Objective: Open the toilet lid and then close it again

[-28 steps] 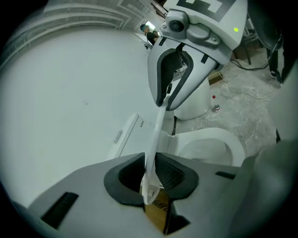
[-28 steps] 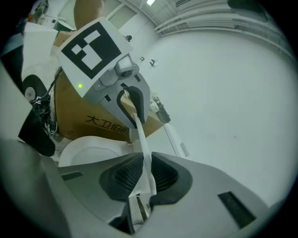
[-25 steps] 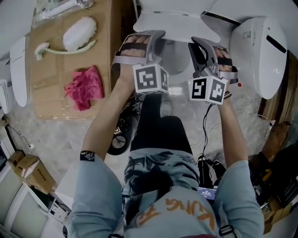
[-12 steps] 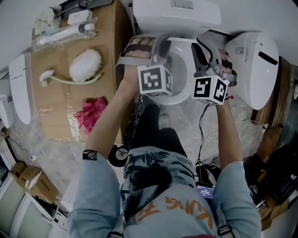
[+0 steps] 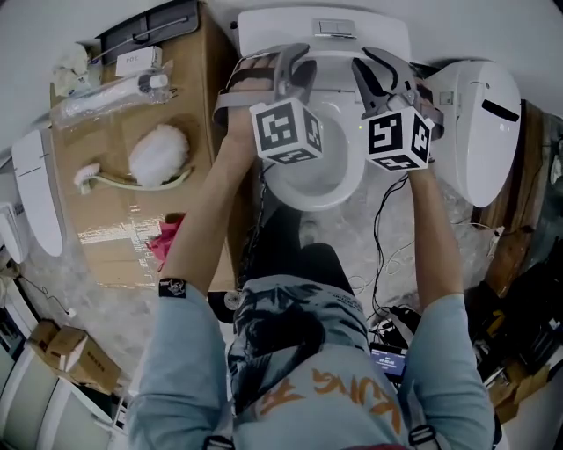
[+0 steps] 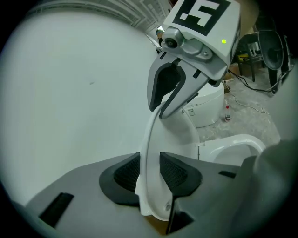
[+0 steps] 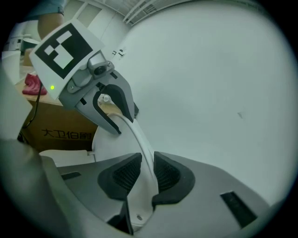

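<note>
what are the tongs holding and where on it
The left tongs and right tongs are both shut on the toilet lid, each pinching its thin rim.

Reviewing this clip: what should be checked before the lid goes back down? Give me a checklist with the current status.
1. Grip of left hand-held gripper on toilet lid edge: ok, jaws clamped.
2. Grip of right hand-held gripper on the same lid: ok.
3. Lid raised, bowl exposed: ok.
4. Lid resting against tank: cannot tell.
5. Nothing on the visible bowl rim in the lid's path: ok.
</note>
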Available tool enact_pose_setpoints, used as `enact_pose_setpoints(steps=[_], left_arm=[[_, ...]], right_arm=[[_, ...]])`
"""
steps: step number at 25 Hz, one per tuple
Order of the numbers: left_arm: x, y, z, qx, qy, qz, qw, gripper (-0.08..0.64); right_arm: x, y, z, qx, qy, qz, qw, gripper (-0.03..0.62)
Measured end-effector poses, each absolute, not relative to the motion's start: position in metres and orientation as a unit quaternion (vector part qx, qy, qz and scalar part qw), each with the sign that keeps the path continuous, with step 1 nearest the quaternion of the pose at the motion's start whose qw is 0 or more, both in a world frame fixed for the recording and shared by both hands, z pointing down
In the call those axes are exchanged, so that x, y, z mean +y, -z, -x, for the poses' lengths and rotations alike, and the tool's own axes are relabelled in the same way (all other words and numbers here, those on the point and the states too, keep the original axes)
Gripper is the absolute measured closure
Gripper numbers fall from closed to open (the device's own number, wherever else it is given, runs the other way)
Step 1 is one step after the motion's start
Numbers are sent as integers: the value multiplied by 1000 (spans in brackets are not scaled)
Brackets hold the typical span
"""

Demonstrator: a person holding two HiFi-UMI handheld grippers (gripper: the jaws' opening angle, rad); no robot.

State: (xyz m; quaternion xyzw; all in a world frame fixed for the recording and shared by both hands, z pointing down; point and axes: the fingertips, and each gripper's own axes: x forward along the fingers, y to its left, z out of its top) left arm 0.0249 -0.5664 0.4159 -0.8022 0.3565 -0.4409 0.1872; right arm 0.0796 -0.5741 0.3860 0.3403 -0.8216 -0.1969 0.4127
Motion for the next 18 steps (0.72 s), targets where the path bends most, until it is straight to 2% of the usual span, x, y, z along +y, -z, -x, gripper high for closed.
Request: enact_pose_setpoints(steps=[9,13,15,18], left_arm=[[-588,-416,-24,359,416,821,155,405],[-583,-414,-23,359,375,850,89,411],[-576,-417,-20,358,358,861,49,414],[-561,-416,-23,361,359,860,37,414]], right_arm=[[-598,-387,-78,-848,126,-316,406,491],[-593,-383,-78,-873,52,-301,379,491],[-584,-386,-76,-877,53,-285,383,495],[-567,-384,-80,-878,61,-276,387,499]])
